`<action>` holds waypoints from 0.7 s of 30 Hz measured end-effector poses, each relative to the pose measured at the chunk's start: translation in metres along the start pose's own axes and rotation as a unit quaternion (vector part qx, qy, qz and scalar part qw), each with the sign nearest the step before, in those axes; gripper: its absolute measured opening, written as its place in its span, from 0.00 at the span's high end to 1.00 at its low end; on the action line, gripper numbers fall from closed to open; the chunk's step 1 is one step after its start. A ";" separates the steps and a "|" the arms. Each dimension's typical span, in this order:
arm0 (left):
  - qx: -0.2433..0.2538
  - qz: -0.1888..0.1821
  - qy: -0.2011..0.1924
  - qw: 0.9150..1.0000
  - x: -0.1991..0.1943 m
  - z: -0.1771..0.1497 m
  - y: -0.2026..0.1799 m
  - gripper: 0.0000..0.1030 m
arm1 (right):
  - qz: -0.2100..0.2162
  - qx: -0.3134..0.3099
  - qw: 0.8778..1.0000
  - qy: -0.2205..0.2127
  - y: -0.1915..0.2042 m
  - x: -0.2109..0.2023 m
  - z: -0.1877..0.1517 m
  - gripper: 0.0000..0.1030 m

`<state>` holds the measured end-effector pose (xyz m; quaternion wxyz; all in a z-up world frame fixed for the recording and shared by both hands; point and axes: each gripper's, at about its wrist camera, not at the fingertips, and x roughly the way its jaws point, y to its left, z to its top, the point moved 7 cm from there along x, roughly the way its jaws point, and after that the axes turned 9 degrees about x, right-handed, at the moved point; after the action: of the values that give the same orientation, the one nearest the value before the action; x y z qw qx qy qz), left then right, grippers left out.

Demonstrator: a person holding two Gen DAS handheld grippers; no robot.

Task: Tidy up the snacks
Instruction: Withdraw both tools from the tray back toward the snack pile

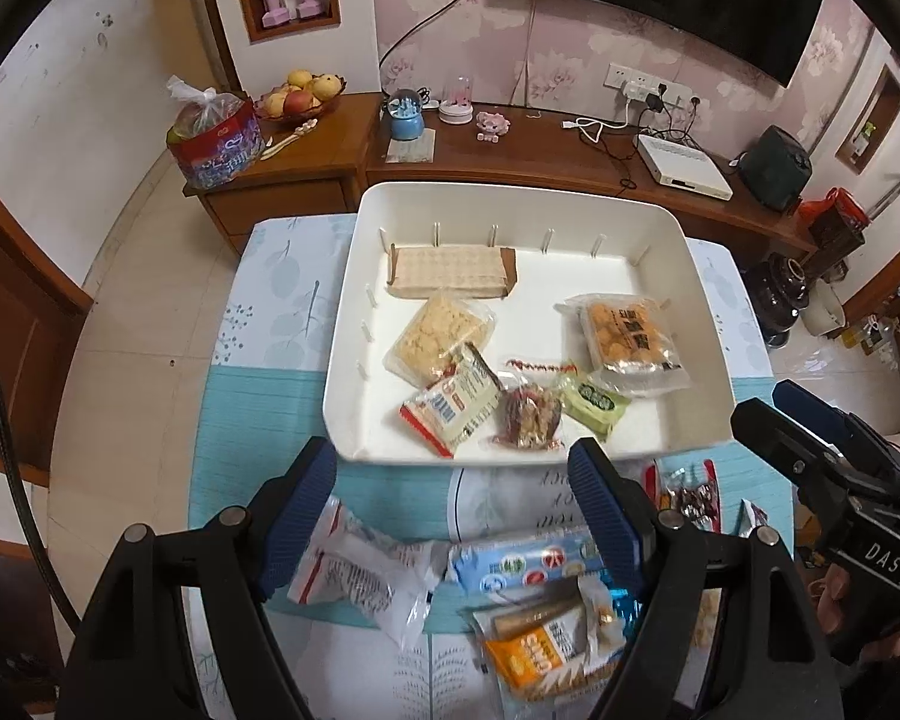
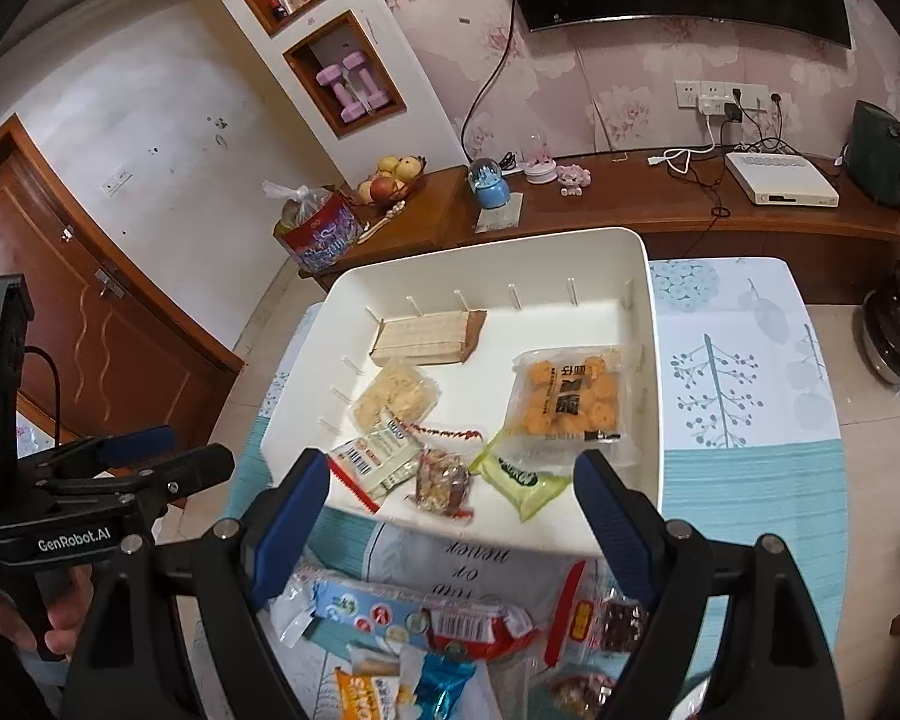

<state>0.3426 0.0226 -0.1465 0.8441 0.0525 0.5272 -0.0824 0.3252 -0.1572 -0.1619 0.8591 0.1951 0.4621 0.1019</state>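
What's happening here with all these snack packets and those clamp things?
A person is sorting snacks with a handheld gripper in each hand. Six packets already lie in the white bin, among them a wafer pack at the back and a bag of orange biscuits. More packets wait on the table in front of the bin, such as an orange-labelled one. The left gripper and the right gripper both hover open and empty above that pile.

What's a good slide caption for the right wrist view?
Open right gripper above loose snack packets, facing a white bin partly filled with snacks.
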 end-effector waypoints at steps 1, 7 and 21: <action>0.000 -0.002 -0.001 1.000 -0.004 -0.004 0.001 0.24 | -0.002 0.000 1.000 -0.001 0.001 -0.003 -0.002 0.18; -0.001 -0.013 -0.017 1.000 -0.031 -0.026 0.009 0.24 | -0.016 0.009 1.000 -0.010 0.007 -0.024 -0.020 0.18; 0.000 -0.030 -0.065 0.997 -0.102 -0.090 0.042 0.24 | -0.039 0.027 0.998 -0.042 0.028 -0.087 -0.086 0.18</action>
<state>0.2277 0.0884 -0.0947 0.8739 0.0312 0.4722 -0.1115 0.2055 -0.1415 -0.1274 0.8755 0.2041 0.4355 0.0472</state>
